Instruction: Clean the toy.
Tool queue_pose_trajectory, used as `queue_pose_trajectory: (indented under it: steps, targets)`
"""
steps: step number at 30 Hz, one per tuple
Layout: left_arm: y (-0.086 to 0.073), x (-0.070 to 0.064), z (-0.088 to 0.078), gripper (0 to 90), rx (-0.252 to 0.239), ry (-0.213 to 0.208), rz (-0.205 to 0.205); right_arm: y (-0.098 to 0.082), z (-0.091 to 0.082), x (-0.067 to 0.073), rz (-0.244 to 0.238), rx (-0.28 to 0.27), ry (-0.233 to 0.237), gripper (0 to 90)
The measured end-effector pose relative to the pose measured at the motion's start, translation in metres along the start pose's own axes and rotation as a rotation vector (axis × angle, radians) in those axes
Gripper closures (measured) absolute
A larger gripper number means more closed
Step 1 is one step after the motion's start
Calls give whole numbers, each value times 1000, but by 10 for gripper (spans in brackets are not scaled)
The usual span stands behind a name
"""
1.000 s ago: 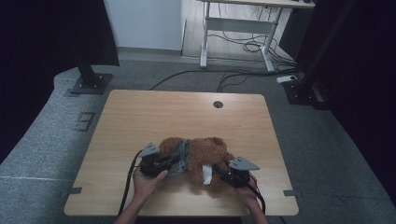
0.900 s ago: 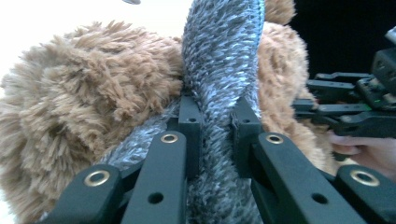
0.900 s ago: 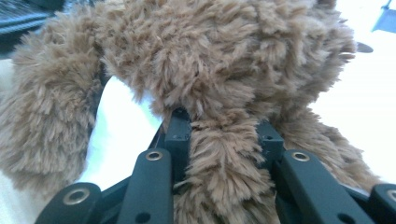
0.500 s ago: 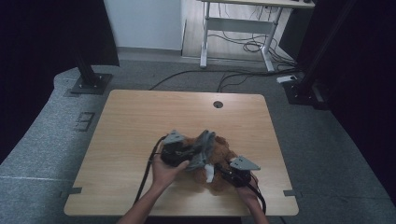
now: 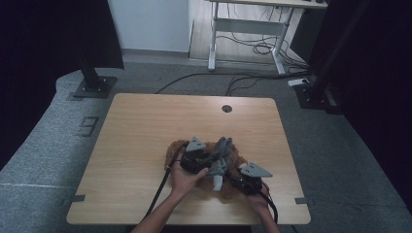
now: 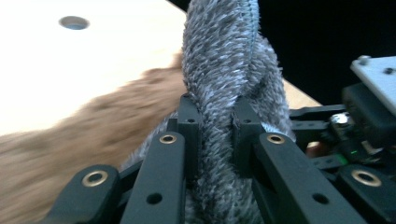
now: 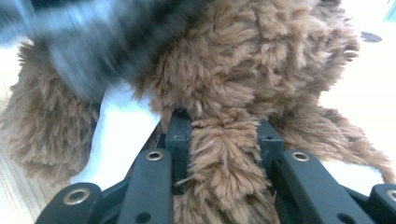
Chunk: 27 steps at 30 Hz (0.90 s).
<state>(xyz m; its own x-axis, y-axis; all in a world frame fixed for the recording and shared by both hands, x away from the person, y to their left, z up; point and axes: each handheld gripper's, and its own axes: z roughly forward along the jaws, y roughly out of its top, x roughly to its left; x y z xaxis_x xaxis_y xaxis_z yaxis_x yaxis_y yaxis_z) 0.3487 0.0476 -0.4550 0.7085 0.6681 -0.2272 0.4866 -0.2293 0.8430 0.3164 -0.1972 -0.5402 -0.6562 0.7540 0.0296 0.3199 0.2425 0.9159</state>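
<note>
Peeling a grey wrap away from a brown plush toy — both tools clamped tight.

Left tool (image 5: 217,160), jaws pinched on the grey fleece cloth (image 6: 224,84), now lifting that cloth up and over toward the toy's middle, away from the left edge where it was gripping a second ago. Right tool (image 5: 239,180) holding in place, jaws closed on a tuft of the brown plush toy (image 7: 261,65) and pinning it down near the front of the wooden surface (image 5: 145,126). Cloth standing bunched and twisted above the toy — probably coming free, though part of it remaining draped across the fur. Anchoring grip looking essential for the pull.
</note>
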Motion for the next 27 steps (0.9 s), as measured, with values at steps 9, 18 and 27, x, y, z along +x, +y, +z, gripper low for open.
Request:
queue_pose_trajectory:
  steps: [9, 18, 27]
  targets:
    - [-17, 51, -60, 776, -45, 90, -78, -1, -1, 0, 7, 2, 4, 668]
    - [-64, 103, -95, 777, -2, 174, -198, -1, -1, 0, 17, 4, 5, 668]
    - [-74, 109, -68, 780, 51, 172, -218, 0, 1, -1, 21, 2, -10, 671]
